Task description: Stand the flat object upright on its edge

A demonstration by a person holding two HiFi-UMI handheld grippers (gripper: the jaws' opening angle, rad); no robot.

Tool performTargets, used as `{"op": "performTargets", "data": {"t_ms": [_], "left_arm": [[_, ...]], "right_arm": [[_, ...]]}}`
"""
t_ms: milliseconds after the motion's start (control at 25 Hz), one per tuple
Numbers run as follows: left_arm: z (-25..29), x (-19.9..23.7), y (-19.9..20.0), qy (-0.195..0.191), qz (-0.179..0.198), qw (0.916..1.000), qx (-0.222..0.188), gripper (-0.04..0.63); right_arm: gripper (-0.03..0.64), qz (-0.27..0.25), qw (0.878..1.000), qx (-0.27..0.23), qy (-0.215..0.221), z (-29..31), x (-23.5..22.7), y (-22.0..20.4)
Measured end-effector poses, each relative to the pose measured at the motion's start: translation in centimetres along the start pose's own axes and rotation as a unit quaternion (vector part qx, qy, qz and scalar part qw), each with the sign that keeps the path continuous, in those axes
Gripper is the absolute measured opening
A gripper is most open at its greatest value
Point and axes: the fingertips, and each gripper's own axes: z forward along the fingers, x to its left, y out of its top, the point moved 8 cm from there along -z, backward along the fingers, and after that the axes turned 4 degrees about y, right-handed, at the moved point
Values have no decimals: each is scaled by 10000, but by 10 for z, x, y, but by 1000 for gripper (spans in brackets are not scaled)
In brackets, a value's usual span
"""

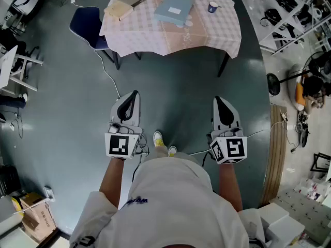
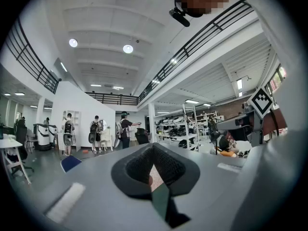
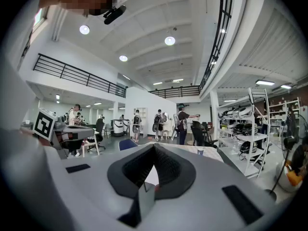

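Pale-blue flat object with a white label, shaped like a thin book or box [image 1: 174, 8], lies face-down-flat on the square table draped in a pink-and-white checked cloth [image 1: 207, 32], roughly at the middle of the tabletop. It rests on its broad face, not on an edge, and nothing touches it. On the same table, toward its left side, lies a tan flat book with a darker, smaller one stacked on it [image 1: 128, 3]; toward the table's right side stands a small dark-blue mug [image 1: 213, 7], apart from the blue object. A dark-blue chair [image 1: 88, 25] is tucked at the table's left edge, and a thin white cable [image 1: 106, 71] trails over the grey floor from beneath that side of the table.

Well short of the table, the person stands with both tools held out in front. The left gripper [image 1: 134, 94] has its jaws clenched together with nothing between them, as its own view confirms [image 2: 153, 146]. The right gripper [image 1: 218, 100] is likewise closed tight on nothing [image 3: 154, 147], pointing toward the table, whose cloth and mug [image 3: 200, 150] show just past its tips. Beyond the table, several people with backpacks [image 3: 159, 121] stand near a white wall, and metal shelving [image 3: 250, 129] runs along the table's right.
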Motion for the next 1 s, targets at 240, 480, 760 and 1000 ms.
{"op": "performTargets", "data": {"t_ms": [240,480,760,1000], "left_arm": [[-37,-46,16,42,-163,9998,-101,2],[-70,-71,20,167,107,9997,-172,2],[-83,-86,29,264,262,9988,-312,3],[-84,-97,34,291,391,9984,-285,49]], "right_arm": [[3,-117,9996,-194,180,-49,8,4],[3,255,9991,-319,-119,-97,4,-18],[5,138,9985,-504,-161,-120,-2,-11],[63,70,9983,-584,-23,-126,-7,-7]]}}
